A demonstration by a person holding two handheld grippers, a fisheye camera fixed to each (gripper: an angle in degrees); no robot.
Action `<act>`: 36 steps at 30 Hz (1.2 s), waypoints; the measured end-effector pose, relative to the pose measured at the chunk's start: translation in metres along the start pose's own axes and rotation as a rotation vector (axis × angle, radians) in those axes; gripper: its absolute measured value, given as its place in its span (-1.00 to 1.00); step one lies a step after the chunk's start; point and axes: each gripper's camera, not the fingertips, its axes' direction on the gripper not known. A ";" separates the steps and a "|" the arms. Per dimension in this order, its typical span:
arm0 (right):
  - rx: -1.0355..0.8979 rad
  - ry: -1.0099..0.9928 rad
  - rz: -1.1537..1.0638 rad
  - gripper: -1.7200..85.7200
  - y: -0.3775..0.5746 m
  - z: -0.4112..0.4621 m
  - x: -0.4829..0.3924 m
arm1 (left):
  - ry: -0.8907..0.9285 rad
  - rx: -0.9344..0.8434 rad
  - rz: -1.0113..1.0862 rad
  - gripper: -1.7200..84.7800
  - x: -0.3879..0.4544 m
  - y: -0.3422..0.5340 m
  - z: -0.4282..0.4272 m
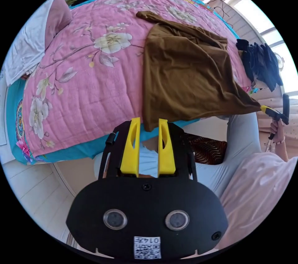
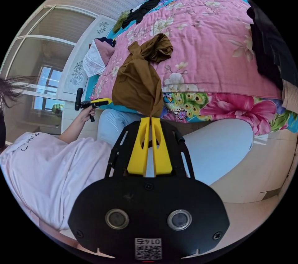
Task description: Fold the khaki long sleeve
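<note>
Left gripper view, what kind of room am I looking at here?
Most likely a bedroom: a bed under a pink floral quilt, a pillow at its far end, and clothes lying on it, including the khaki long sleeve.

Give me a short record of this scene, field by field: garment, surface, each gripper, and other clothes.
garment: khaki long sleeve, stretched off the bed edge
surface: pink floral quilt
left gripper: jaws apart, a garment corner between them, grip unclear
right gripper: shut on the other corner
other clothes: dark pile at the bed edge
</note>
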 end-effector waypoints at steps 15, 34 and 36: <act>0.620 -0.301 -0.260 -0.96 0.030 -0.212 -0.020 | 0.590 0.949 0.111 -0.98 -0.040 0.163 -0.284; 0.708 -0.102 -0.652 -0.97 -0.100 -0.412 -0.201 | 0.368 1.170 0.031 -0.98 -0.065 0.120 -0.498; 0.659 -0.043 -0.499 -0.97 -0.185 -0.397 -0.184 | 0.411 1.182 -0.040 -0.98 -0.076 0.089 -0.511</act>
